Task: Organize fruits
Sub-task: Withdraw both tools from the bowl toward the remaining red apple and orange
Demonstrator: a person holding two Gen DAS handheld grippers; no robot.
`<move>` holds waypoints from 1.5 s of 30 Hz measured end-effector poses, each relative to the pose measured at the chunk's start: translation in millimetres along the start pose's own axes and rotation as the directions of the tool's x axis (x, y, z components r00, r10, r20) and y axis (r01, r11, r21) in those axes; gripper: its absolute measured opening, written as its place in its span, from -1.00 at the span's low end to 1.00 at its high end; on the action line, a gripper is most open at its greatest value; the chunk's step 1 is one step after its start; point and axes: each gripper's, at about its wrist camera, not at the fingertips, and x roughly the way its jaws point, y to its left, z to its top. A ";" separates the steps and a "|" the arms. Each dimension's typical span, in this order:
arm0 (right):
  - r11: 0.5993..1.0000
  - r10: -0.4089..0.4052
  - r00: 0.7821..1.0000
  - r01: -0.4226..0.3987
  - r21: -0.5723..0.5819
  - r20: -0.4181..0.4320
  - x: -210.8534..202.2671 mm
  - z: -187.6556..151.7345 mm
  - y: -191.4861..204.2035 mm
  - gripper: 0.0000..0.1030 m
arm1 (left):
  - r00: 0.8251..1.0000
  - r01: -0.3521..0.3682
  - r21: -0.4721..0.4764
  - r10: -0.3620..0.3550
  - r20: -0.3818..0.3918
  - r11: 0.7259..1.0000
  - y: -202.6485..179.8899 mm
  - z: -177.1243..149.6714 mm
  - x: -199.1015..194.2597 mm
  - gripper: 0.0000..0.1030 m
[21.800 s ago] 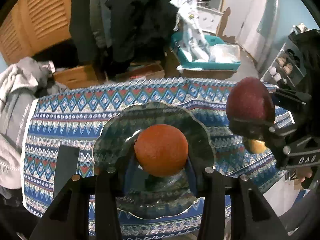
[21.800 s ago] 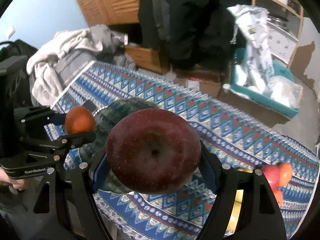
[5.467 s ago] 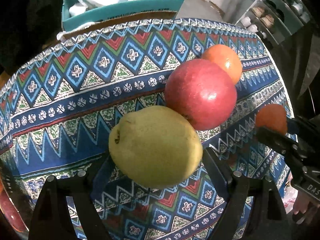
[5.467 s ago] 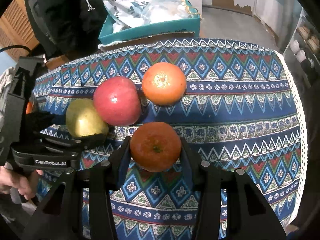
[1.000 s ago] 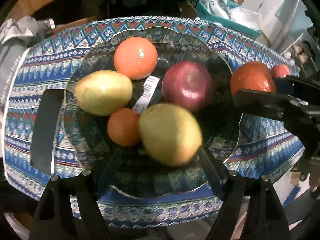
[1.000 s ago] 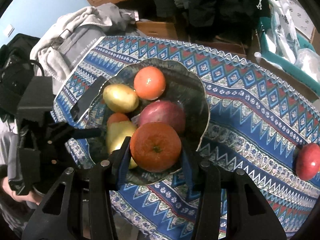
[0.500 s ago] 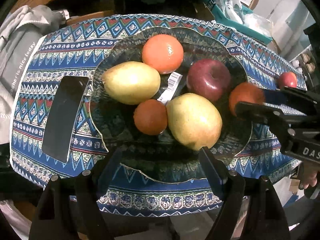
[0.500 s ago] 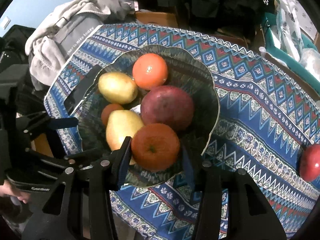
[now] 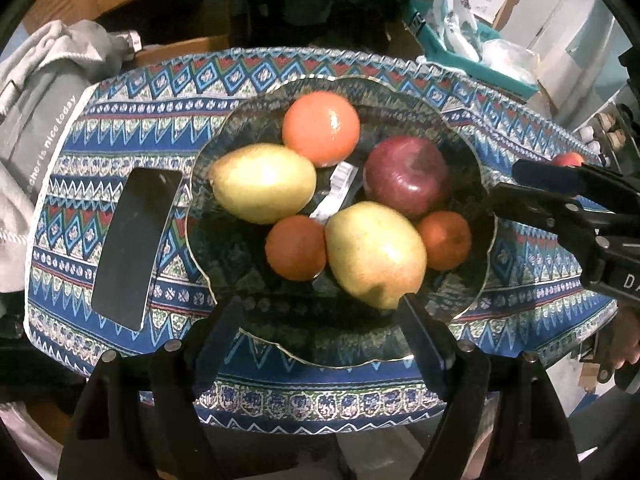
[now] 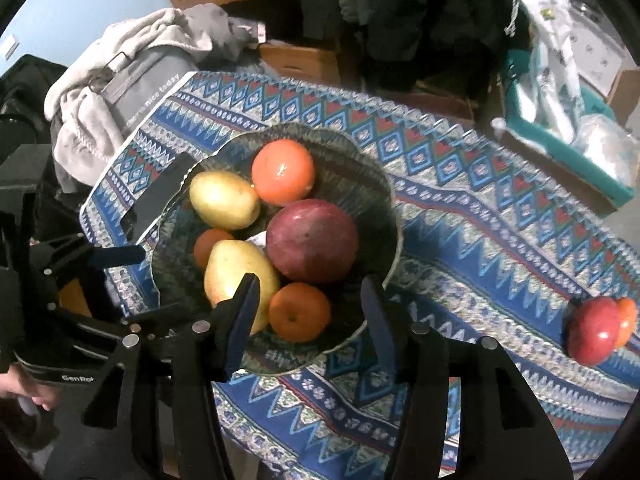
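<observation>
Six fruits are seen gathered in the dark glass bowl (image 9: 478,176) from the left wrist view: a large orange (image 9: 321,128) at the far side, a yellow pear (image 9: 264,183) to its left, a dark red apple (image 9: 406,176) to its right, a second pear (image 9: 374,254) at the near side, flanked by a small orange (image 9: 296,248) and another small orange (image 9: 446,240). A white sticker (image 9: 335,188) on the bowl's floor is shown plainly here, and a black phone (image 9: 134,242) is seen whole, lying just beside the bowl's left rim. From the right wrist view, a red apple (image 10: 594,330) and an orange (image 10: 627,320) pressed against it are shown well apart from the bowl, close to the right edge of the patterned tablecloth (image 10: 480,216); only a sliver of that apple is caught by the other camera. The left gripper (image 9: 320,334) is held spread wide at the bowl's near rim, nothing between its fingers. The right gripper (image 10: 310,322) is likewise parted and empty, its fingers either side of the nearest small orange without touching it. Bare cloth is left open between bowl and stray fruit; grey clothing (image 10: 120,60) is heaped beyond the cloth's left edge.
</observation>
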 end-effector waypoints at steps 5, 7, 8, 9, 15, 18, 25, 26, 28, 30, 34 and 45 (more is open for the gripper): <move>0.999 -0.041 0.998 0.042 -0.006 0.043 -23.5 -1.9 -4.4 0.15 | 1.000 -0.001 0.012 0.001 0.029 1.000 -6.4 3.2 -7.1 0.58; 0.999 -0.053 0.997 0.053 -0.003 0.054 -30.5 -3.1 -6.3 0.19 | 0.999 0.001 0.015 -0.002 0.044 1.000 -9.7 4.5 -10.0 0.58; 0.998 -0.060 0.996 0.060 -0.001 0.063 -35.0 -4.1 -7.9 0.21 | 0.999 0.006 0.018 -0.007 0.051 1.000 -11.4 4.9 -11.4 0.58; 0.998 -0.066 0.995 0.066 0.003 0.070 -39.7 -5.1 -10.0 0.21 | 0.998 0.012 0.022 -0.013 0.058 1.000 -13.7 5.3 -13.2 0.58; 0.995 -0.093 0.991 0.088 0.050 0.096 -61.9 -12.3 -26.5 0.22 | 0.995 0.021 0.046 -0.026 0.100 0.999 -29.0 7.3 -23.7 0.58; 0.993 -0.103 0.989 0.096 0.075 0.109 -71.8 -15.1 -34.7 0.22 | 0.992 0.034 0.053 -0.040 0.119 0.998 -36.0 7.8 -30.6 0.58; 0.986 -0.151 0.979 0.139 0.097 0.138 -91.6 -28.0 -51.6 0.30 | 0.983 0.038 0.076 -0.052 0.178 0.996 -52.4 8.7 -42.6 0.64; 0.985 -0.159 0.977 0.146 0.097 0.141 -94.4 -31.4 -54.3 0.31 | 0.981 0.045 0.079 -0.059 0.184 0.996 -55.7 9.4 -44.2 0.64; 0.982 -0.174 0.974 0.161 0.101 0.141 -99.4 -39.1 -60.4 0.31 | 0.979 0.056 0.084 -0.071 0.189 0.995 -60.4 10.7 -45.9 0.64; 0.980 -0.183 0.972 0.169 0.108 0.144 -104.1 -45.7 -65.5 0.31 | 0.978 0.063 0.091 -0.080 0.194 0.994 -67.2 11.7 -47.7 0.64; 0.976 -0.200 0.968 0.183 0.117 0.151 -113.2 -57.3 -76.0 0.31 | 0.975 0.075 0.112 -0.096 0.201 0.991 -81.6 13.2 -51.5 0.64; 0.961 -0.244 0.953 0.212 0.177 0.178 -143.3 -86.7 -113.1 0.33 | 0.971 0.079 0.186 -0.118 0.209 0.979 -127.1 13.9 -60.9 0.66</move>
